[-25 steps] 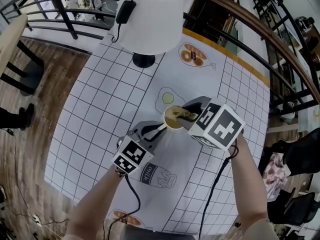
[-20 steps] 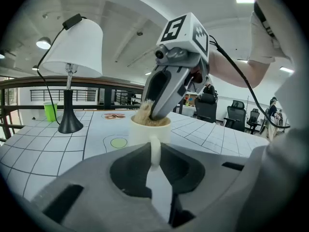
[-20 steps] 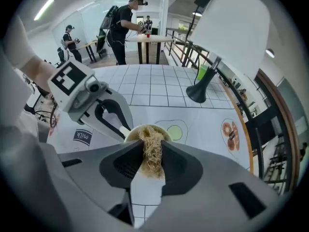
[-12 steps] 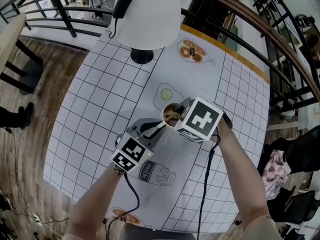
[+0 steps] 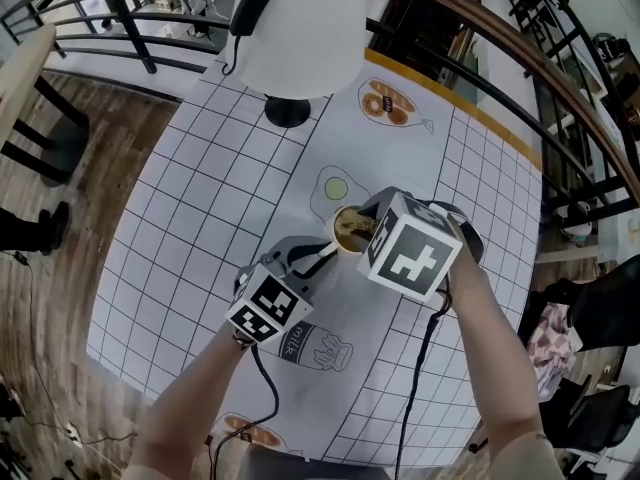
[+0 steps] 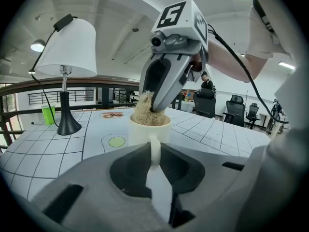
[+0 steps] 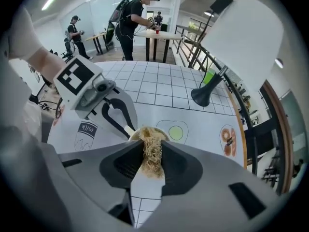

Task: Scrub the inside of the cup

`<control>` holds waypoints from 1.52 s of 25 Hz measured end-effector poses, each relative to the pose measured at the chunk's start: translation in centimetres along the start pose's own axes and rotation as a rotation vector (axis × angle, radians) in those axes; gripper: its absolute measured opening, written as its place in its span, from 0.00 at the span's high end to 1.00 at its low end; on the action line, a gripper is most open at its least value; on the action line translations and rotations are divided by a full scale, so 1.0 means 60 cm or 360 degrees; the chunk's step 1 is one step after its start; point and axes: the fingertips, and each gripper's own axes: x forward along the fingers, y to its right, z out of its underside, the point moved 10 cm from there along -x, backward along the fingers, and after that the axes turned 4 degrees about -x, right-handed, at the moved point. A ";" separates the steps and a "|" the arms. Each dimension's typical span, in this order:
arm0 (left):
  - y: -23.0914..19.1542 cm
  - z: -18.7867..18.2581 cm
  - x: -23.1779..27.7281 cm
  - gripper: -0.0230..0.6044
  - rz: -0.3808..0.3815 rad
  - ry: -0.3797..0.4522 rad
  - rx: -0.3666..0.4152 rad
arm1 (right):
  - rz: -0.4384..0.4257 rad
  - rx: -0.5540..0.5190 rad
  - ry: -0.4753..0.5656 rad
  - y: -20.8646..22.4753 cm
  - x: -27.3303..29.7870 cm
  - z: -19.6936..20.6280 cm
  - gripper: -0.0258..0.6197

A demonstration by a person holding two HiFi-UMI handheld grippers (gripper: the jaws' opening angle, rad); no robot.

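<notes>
A white cup (image 5: 343, 234) stands upright on the checked tablecloth (image 5: 210, 208). My left gripper (image 5: 318, 255) is shut on the cup's handle (image 6: 154, 149) from the near left. From the right, my right gripper (image 5: 362, 230) is shut on a tan fibrous scrubber (image 7: 152, 153) and pushes it down into the cup's mouth (image 6: 149, 116). The scrubber (image 5: 350, 230) fills most of the opening, so the cup's inside is hidden. In the right gripper view the cup's rim (image 7: 133, 133) shows just past the scrubber.
A white table lamp (image 5: 298, 43) with a black base (image 5: 287, 113) stands at the far side of the table. A green cup (image 6: 48, 114) sits far left. Printed egg (image 5: 336, 188), pastry (image 5: 385, 105) and milk carton (image 5: 305, 346) pictures mark the cloth. Railings ring the table.
The right gripper with the scrubber shifted left over the cup, then back right and nearer me, turning about the cup's mouth. The left gripper and cup stayed in place.
</notes>
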 end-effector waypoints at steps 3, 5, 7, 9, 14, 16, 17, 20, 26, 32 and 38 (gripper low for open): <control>0.001 -0.001 0.002 0.88 0.0014 0.0005 0.0012 | 0.0004 0.0034 -0.0018 0.002 0.034 0.013 0.80; 0.001 0.000 -0.001 0.88 0.0007 -0.0015 0.0014 | -0.0018 0.0049 -0.0034 -0.001 0.058 0.014 0.80; 0.004 0.005 -0.001 0.88 -0.0010 -0.0040 -0.0012 | -0.0048 0.0043 -0.0064 -0.003 0.069 0.014 0.80; 0.004 0.003 0.001 0.88 -0.0019 -0.0045 -0.0033 | -0.0112 0.0089 -0.0083 0.003 0.071 0.020 0.80; 0.004 -0.001 0.002 0.88 -0.0042 -0.0041 -0.0043 | -0.0343 0.0229 0.0038 0.012 0.070 0.032 0.81; 0.004 0.001 0.003 0.88 -0.0044 -0.0074 -0.0050 | -0.0388 0.0280 0.0104 0.013 0.066 0.041 0.81; 0.004 0.000 0.004 0.88 -0.0043 -0.0085 -0.0047 | -0.0402 0.0316 0.0146 0.013 0.064 0.046 0.81; 0.006 -0.001 0.005 0.88 -0.0043 -0.0104 -0.0043 | -0.0415 0.0437 0.0302 0.012 0.051 0.062 0.82; 0.004 -0.005 0.006 0.88 -0.0059 -0.0101 -0.0058 | -0.0372 0.0652 0.0597 0.014 0.003 0.083 0.82; 0.020 -0.008 0.005 0.88 -0.0129 -0.0169 -0.0025 | -0.0243 0.0855 0.0848 0.005 -0.055 0.103 0.81; 0.033 -0.044 -0.039 0.87 -0.0201 -0.0112 -0.0135 | 0.0099 0.0823 0.0969 -0.012 -0.132 0.094 0.81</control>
